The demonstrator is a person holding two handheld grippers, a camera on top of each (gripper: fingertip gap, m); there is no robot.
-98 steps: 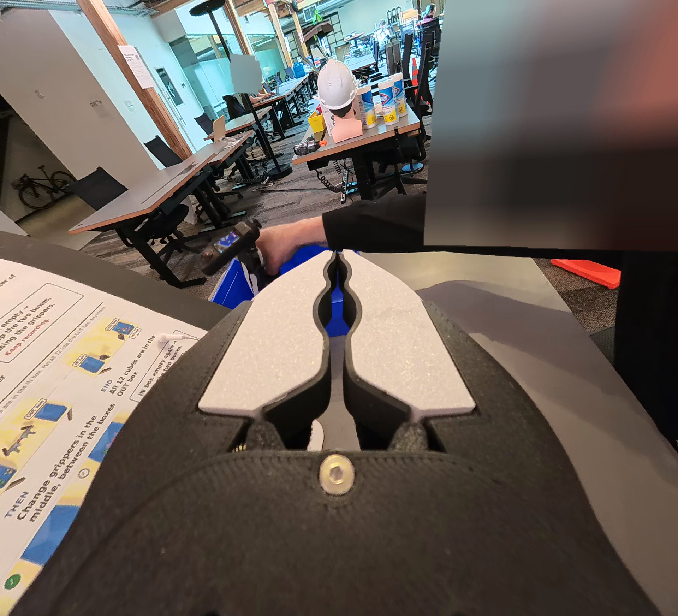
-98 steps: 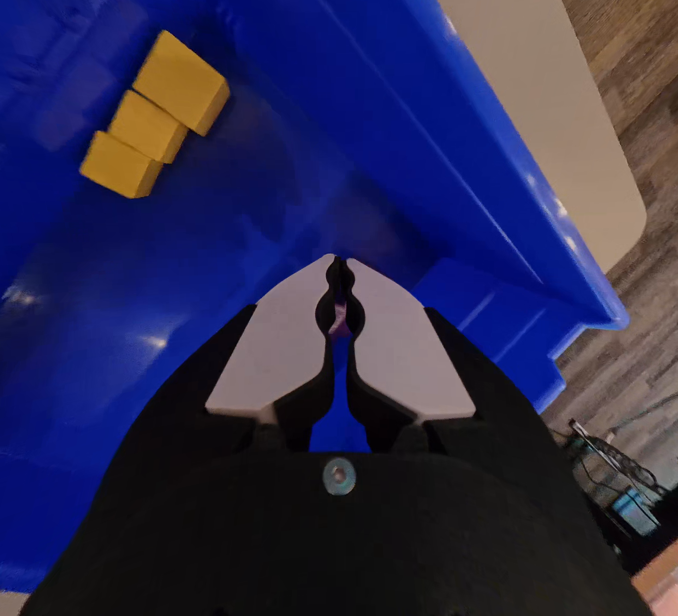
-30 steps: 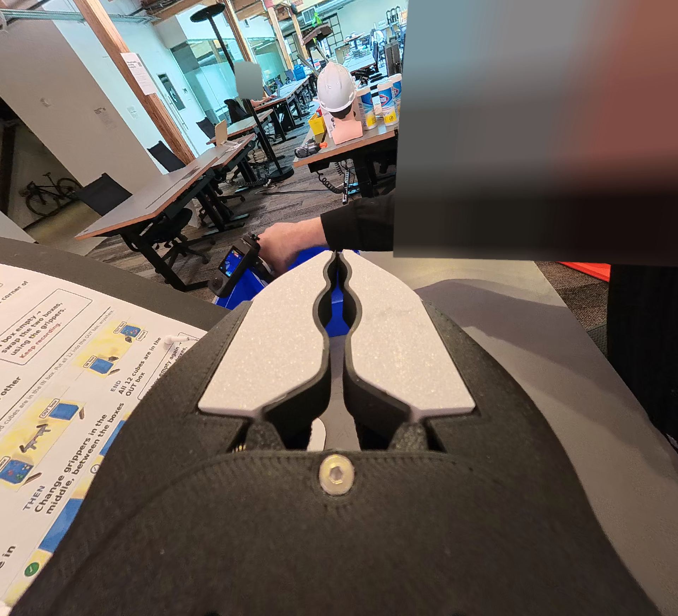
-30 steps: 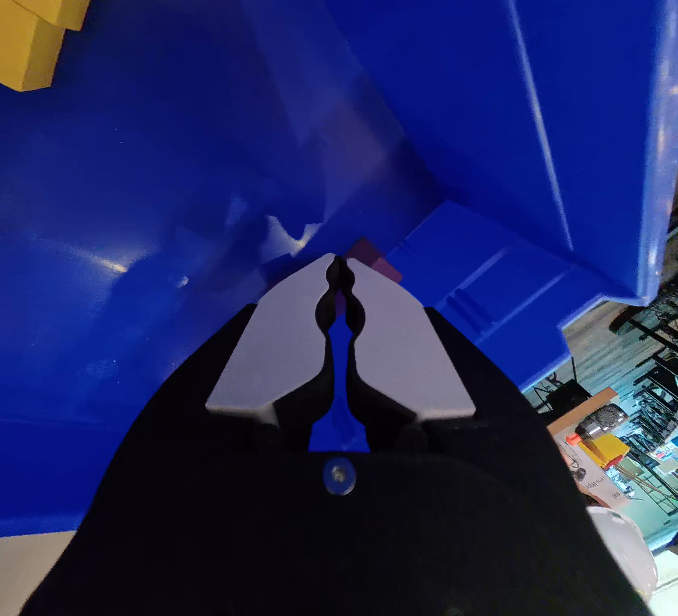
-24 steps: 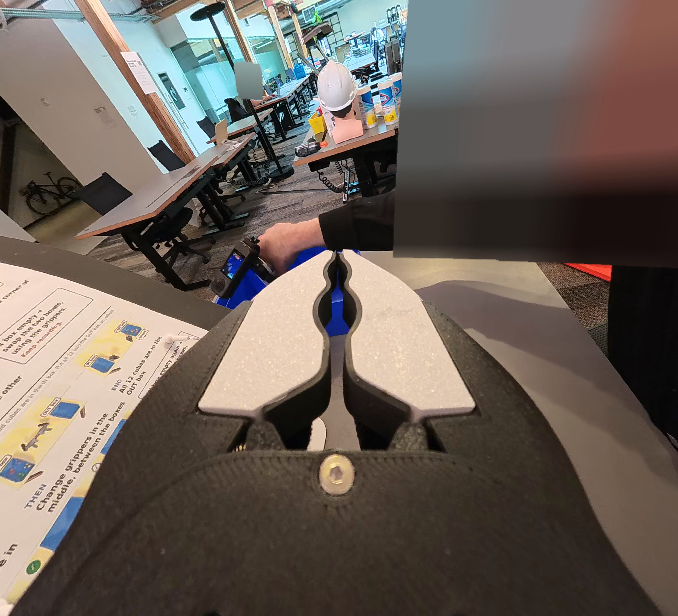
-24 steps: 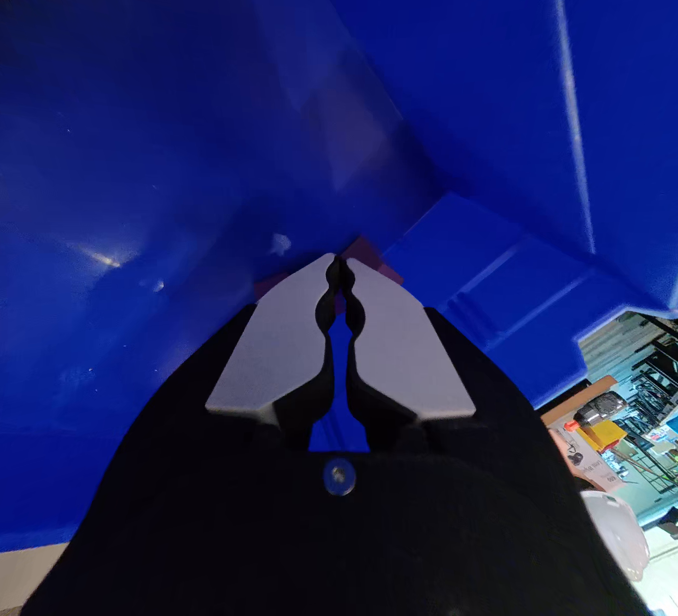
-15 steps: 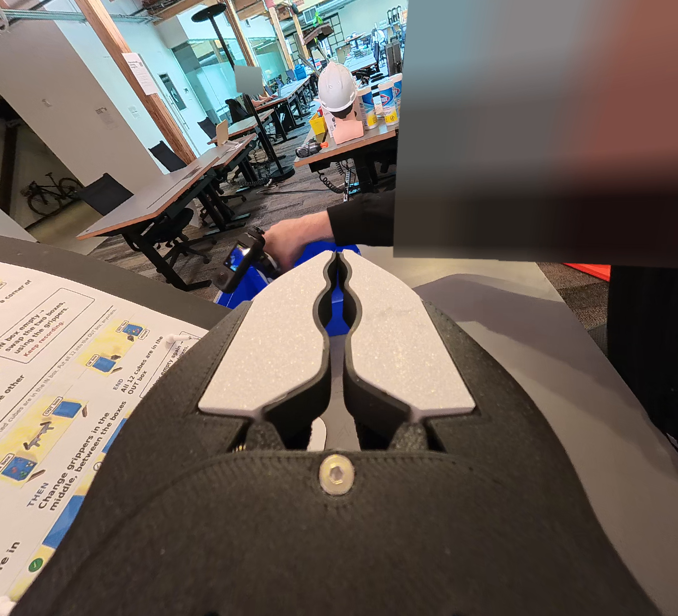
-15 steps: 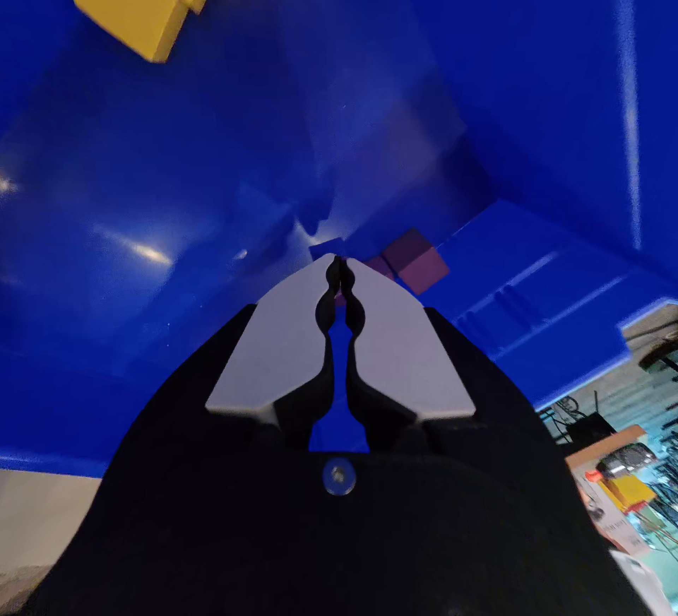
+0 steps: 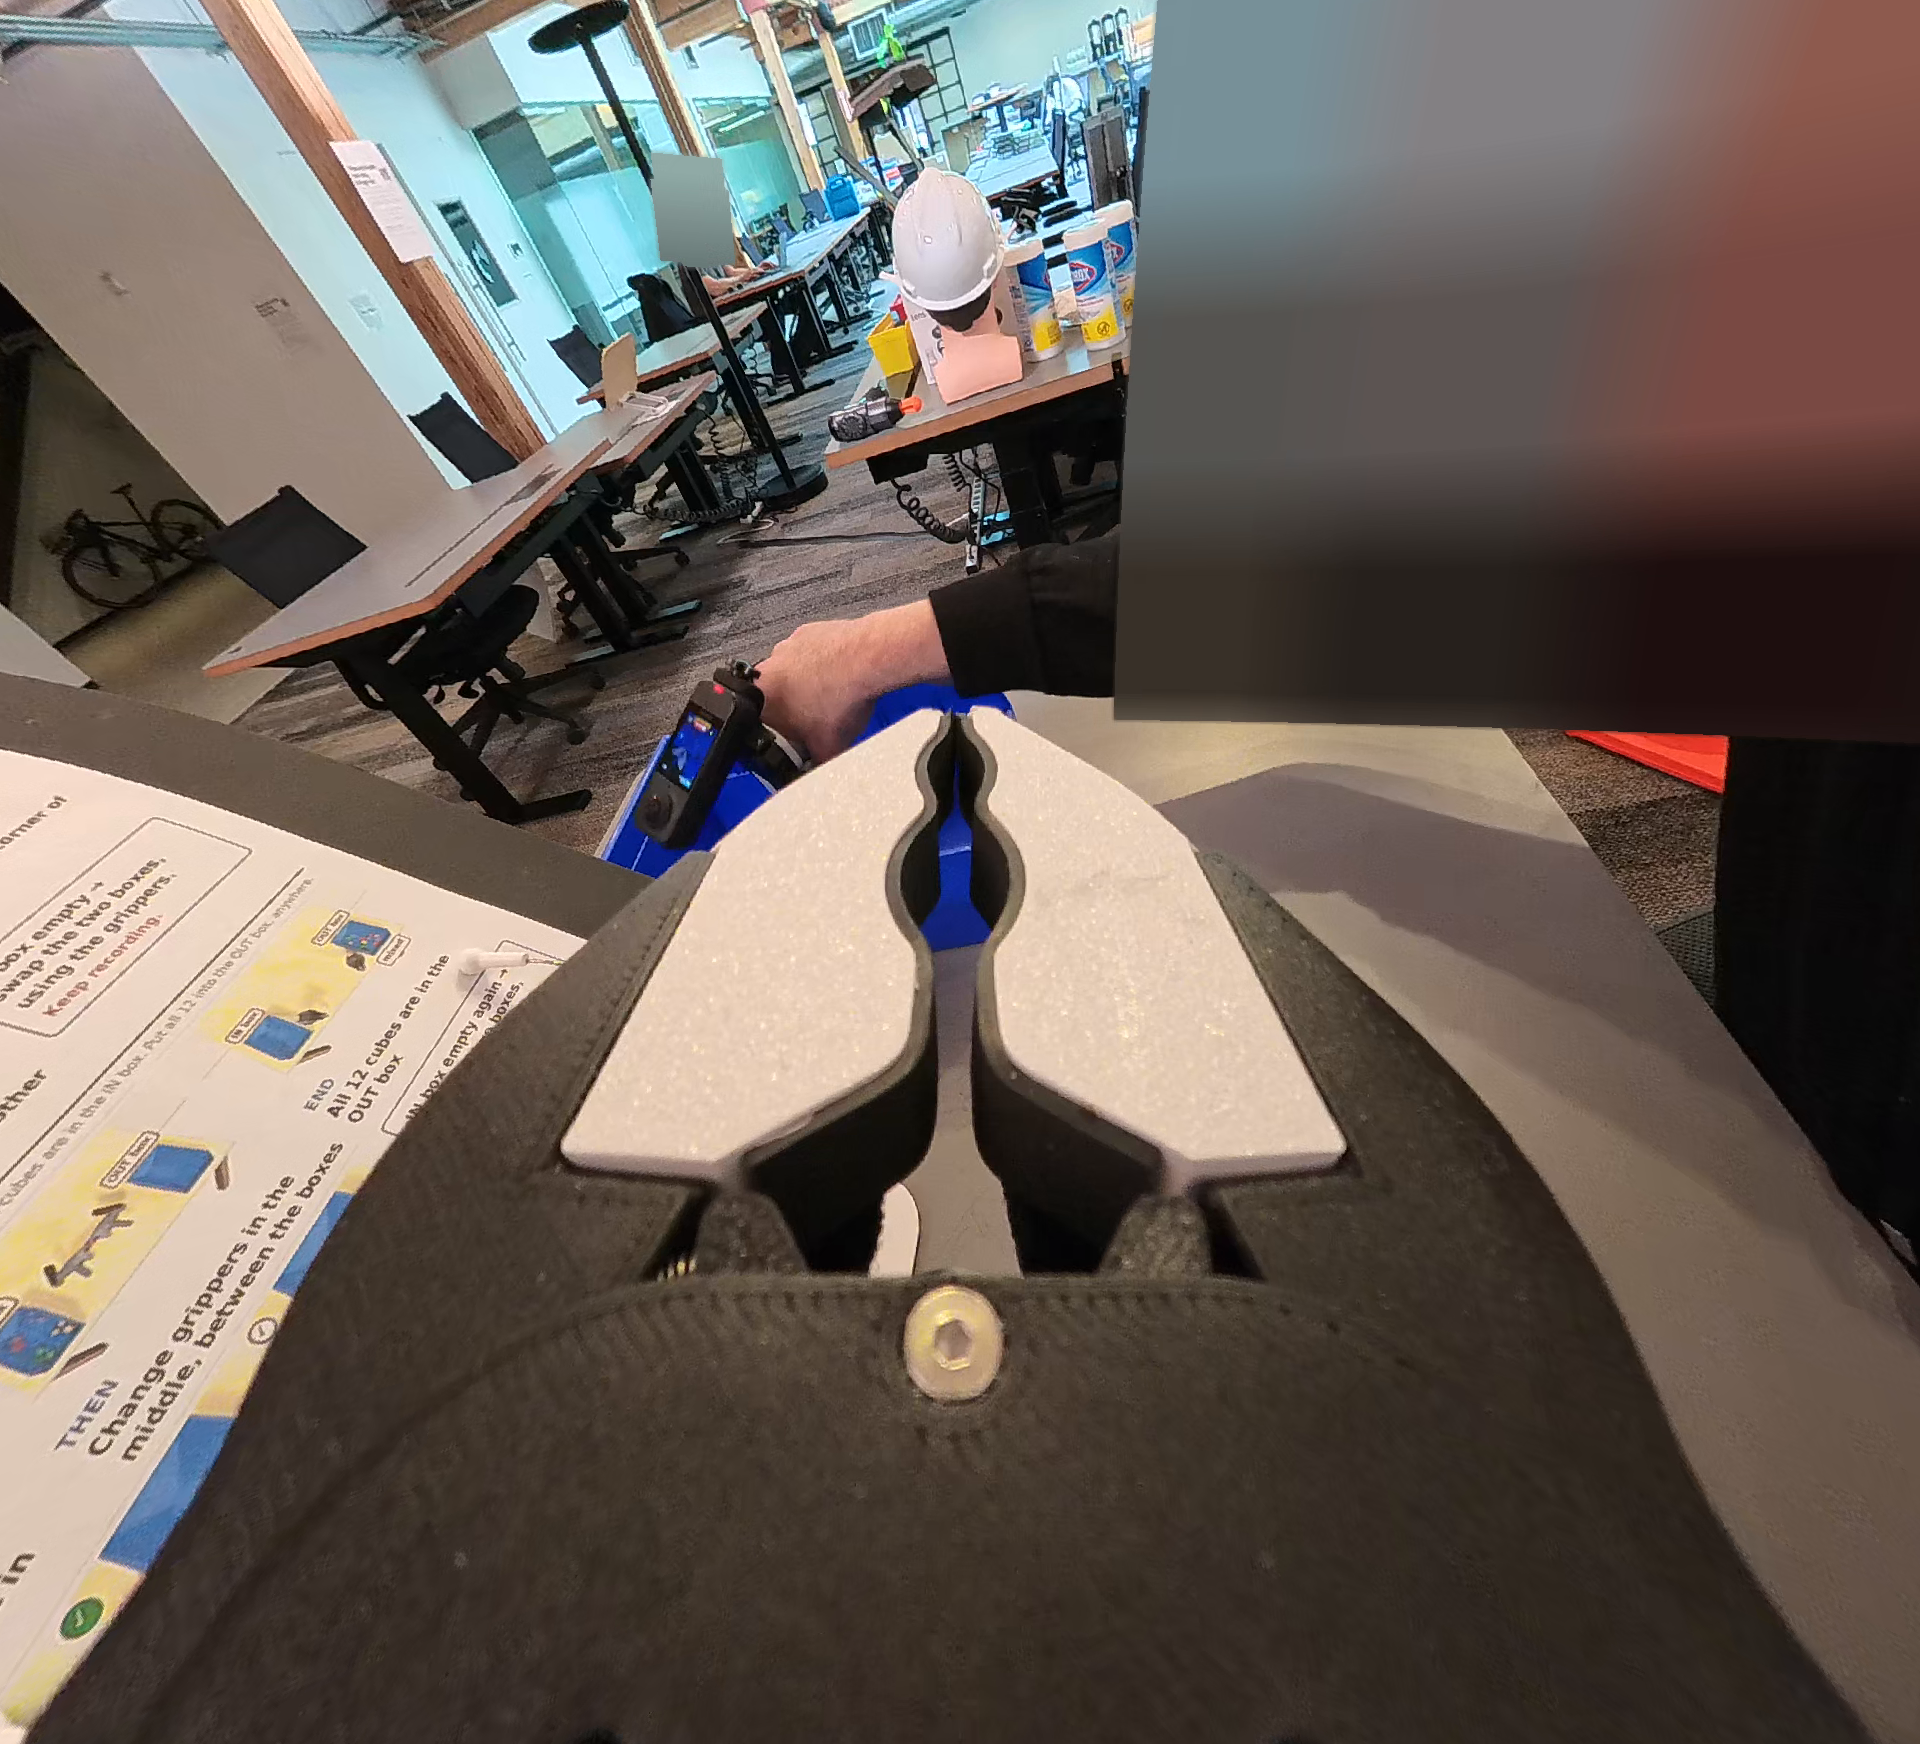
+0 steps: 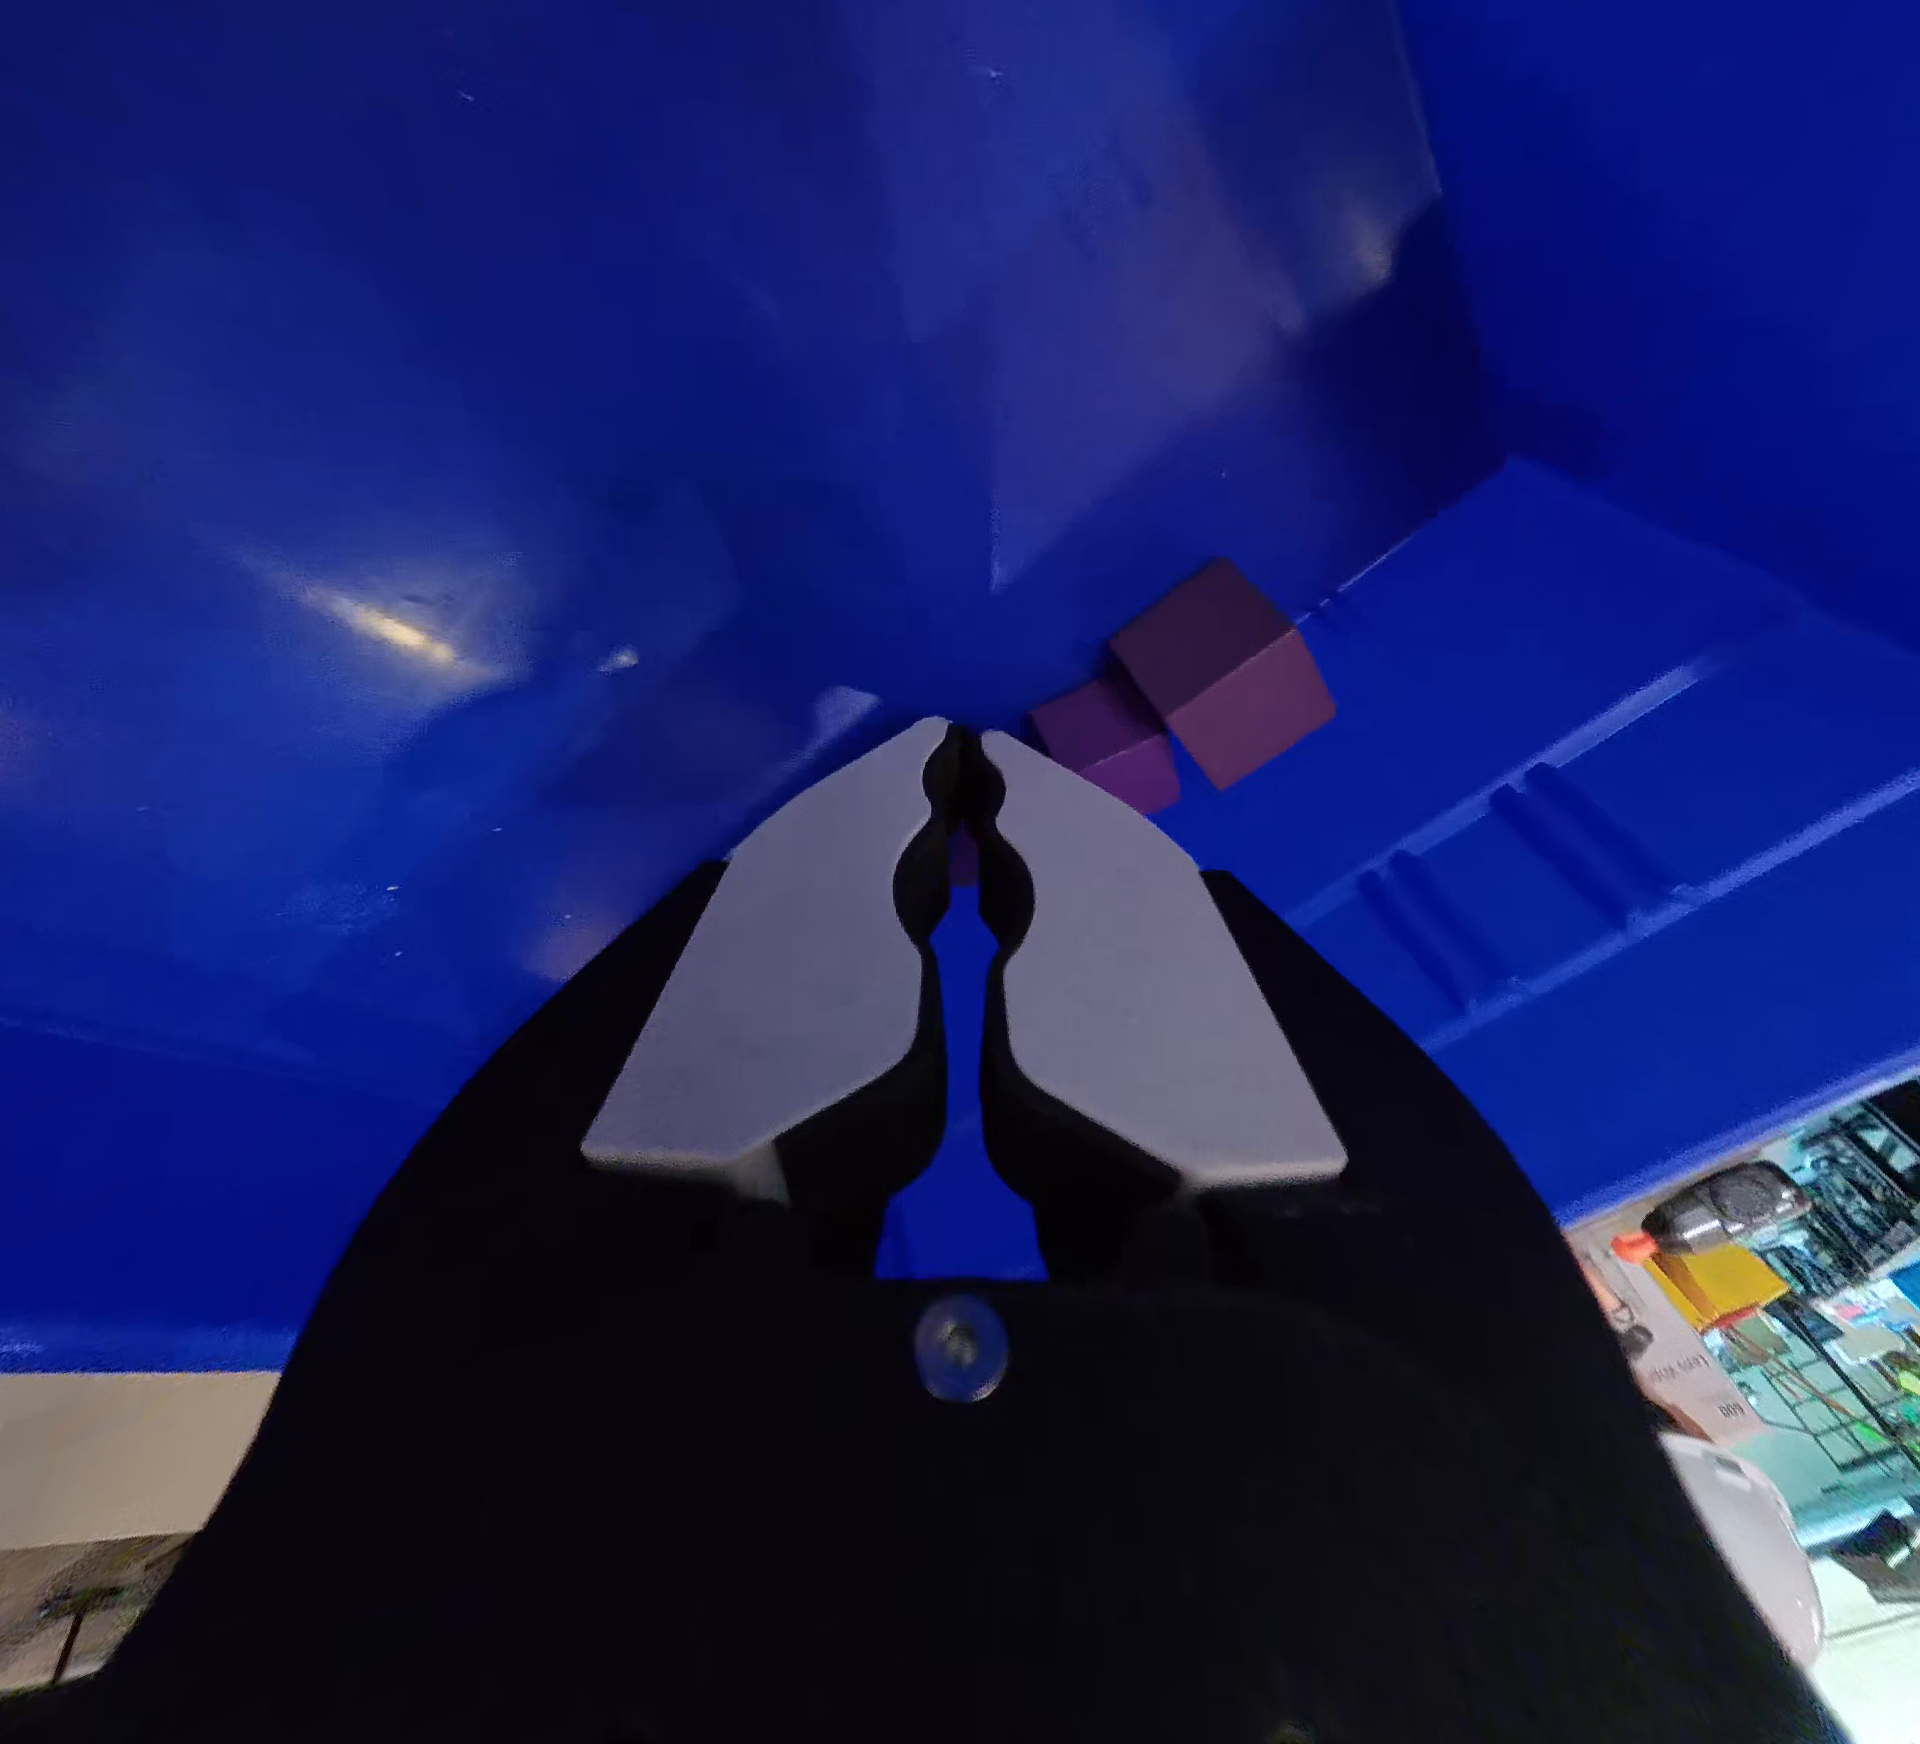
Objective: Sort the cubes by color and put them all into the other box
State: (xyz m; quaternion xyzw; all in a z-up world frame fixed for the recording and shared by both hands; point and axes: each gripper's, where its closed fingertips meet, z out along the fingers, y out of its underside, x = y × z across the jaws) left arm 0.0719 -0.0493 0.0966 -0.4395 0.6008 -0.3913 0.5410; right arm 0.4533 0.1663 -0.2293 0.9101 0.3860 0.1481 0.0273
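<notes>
My right gripper (image 10: 961, 744) is shut and empty, low inside the blue box (image 10: 623, 240), near a corner of its floor. Two purple cubes (image 10: 1226, 676) (image 10: 1107, 744) lie side by side against the wall just right of the fingertips, apart from them. A sliver of purple (image 10: 964, 853) shows through the gap between the fingers; I cannot tell what it is. My left gripper (image 9: 954, 738) is shut and empty above the grey table (image 9: 1351, 811). Beyond it are the blue box (image 9: 634, 847) and a hand (image 9: 831, 676) holding the right gripper (image 9: 696, 769) in the box.
A printed instruction sheet (image 9: 187, 1019) lies on the table to the left of my left gripper. The person's dark clothing (image 9: 1818, 967) stands at the table's right edge. Office desks and chairs fill the room behind. The table edge (image 10: 104, 1445) shows below the box. The tips of one gripper are about 55 cm away from the tips of the other.
My right gripper has pulled back and turned inside the box. The yellow cubes have left its view and the two purple cubes now show to the right of its tips. The left gripper has stayed still.
</notes>
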